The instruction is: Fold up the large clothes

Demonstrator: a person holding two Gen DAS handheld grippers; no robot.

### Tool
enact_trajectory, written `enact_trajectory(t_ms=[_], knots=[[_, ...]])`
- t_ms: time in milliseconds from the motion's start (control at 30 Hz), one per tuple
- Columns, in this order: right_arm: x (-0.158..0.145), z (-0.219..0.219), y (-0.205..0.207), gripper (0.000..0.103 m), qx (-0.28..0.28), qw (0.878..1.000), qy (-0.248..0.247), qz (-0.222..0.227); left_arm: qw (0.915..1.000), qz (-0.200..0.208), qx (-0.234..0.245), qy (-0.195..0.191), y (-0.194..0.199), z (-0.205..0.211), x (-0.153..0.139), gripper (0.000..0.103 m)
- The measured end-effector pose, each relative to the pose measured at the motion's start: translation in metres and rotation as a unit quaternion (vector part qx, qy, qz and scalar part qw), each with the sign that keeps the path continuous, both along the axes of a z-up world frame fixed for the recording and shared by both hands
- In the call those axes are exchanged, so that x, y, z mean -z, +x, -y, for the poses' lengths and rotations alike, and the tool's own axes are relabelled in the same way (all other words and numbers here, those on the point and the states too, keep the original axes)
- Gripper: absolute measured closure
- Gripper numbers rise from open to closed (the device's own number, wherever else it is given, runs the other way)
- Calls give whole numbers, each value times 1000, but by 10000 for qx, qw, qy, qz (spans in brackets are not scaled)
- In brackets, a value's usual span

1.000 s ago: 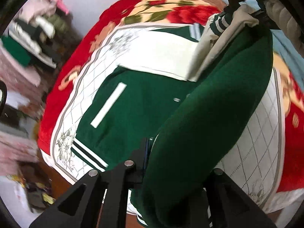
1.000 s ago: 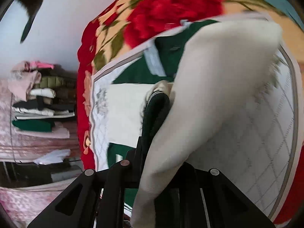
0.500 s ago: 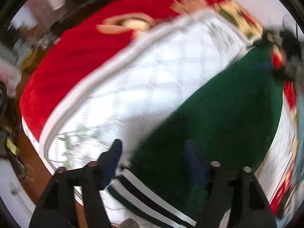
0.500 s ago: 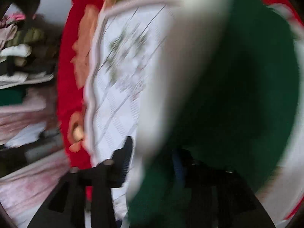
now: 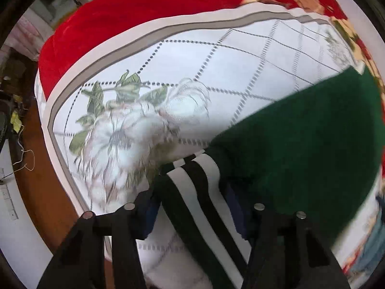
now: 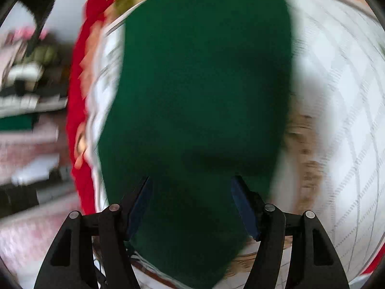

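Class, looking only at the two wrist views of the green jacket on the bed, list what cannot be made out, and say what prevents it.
- Right wrist: the green jacket fills the middle, hiding the blanket beneath and its own sleeves.
- Right wrist: the stacked clothes at left are blurred by motion.
- Left wrist: the jacket's striped hem runs behind the left gripper, so its end is hidden.
- Left wrist: the jacket's right side is cut off by the edge.

Dark green jacket (image 5: 300, 139), striped black-and-white hem (image 5: 199, 192), lying on bed
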State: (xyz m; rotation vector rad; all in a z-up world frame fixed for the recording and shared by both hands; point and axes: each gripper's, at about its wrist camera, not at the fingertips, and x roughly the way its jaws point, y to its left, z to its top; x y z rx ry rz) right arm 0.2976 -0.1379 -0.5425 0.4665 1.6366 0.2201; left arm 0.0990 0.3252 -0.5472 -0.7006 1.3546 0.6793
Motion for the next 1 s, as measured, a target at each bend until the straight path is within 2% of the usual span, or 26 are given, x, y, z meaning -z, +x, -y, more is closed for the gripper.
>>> enact_trajectory(t_ms=[133,233,300,333,367,400,467,533,633,700,767,833,900,933,967,1000], knots=[[29,53,17,19,666,9972,103,331,9996,-113,41,262,13,-3,-3,52],[58,67,51,19,844,9931,383,721,9986,-276,54,440,19,0,-5,51],[79,71,73,19,1017,9896,702,733,9976,-342,116,593,25,5,-6,50],[86,73,83,25,1221,9848,901,847,9967,-376,143,702,29,10,-6,50],[88,72,90,48,1331,9811,1003,982,9961,-379,168,774,32,13,-6,50],[89,70,94,54,1319,9820,983,930,9953,-388,201,864,35,16,-6,50],[85,70,89,76,1472,9787,1056,966,9925,-437,311,1095,44,21,-6,50],[78,78,76,82,1693,9749,1125,912,9905,-428,396,1249,46,20,-12,50],[51,107,32,84,2062,9724,801,741,9898,-308,573,1271,56,17,-25,49],[31,140,-17,84,2304,9701,512,566,9917,-120,618,1119,54,18,-43,49],[11,163,-69,83,2280,9730,45,352,9936,71,576,970,41,20,-63,35],[5,182,-119,79,2050,9781,-365,-44,9941,188,535,923,31,24,-77,30],[17,194,-151,64,1886,9789,-545,-568,9937,195,533,961,21,28,-87,30],[33,200,-172,48,1720,9780,-528,-1052,9935,177,560,972,21,28,-84,28],[40,202,-182,39,1628,9777,-456,-1250,9931,167,642,965,24,35,-82,28],[47,205,-197,39,1530,9763,-397,-1476,9925,133,737,964,29,39,-76,28]])
